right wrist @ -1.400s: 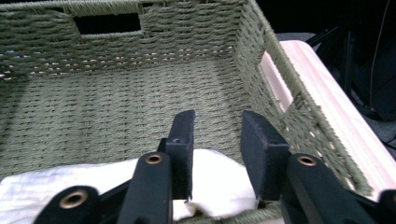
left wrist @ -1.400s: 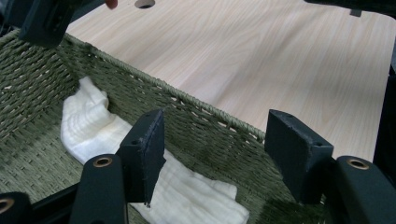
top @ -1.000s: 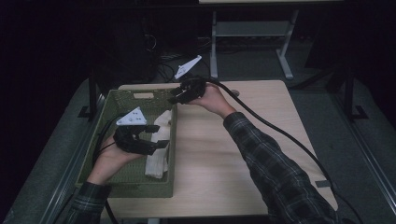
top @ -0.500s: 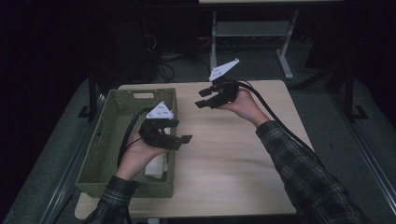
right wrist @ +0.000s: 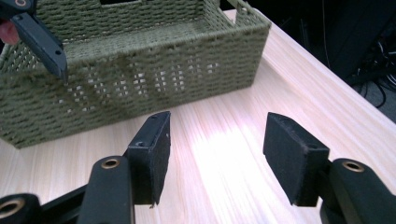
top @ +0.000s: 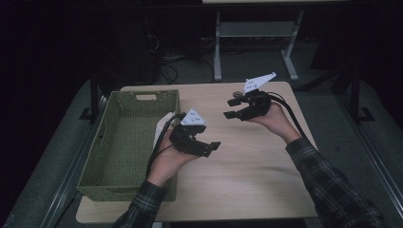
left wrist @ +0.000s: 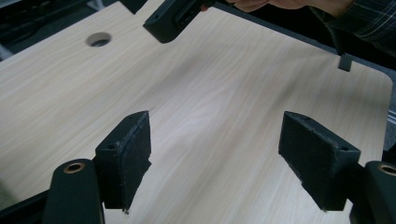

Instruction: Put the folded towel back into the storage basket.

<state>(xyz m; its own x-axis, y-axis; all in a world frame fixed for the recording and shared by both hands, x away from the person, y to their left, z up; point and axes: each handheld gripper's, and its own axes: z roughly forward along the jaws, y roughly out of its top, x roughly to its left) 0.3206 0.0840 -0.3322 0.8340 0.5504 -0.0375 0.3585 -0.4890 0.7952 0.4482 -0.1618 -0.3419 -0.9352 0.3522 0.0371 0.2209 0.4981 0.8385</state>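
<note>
Tongs both empty, apart over bare counter (top: pixel 247 175): left tongs (top: pixel 209 148) wide, right tongs (top: pixel 231 108) roughly half spread, both just been opening, nothing between jaws. Looks like I'm between steps, pulled off the basket (top: pixel 97 156). White item (top: pixel 161 127) sits at basket's right wall, partly hidden by my hand; rest of the basket looks empty. Next: pick a target and line up.

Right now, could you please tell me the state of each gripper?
Left gripper: jaws open, just been opening, nothing between them.
Right gripper: jaws open, just been opening, nothing between them.
</note>
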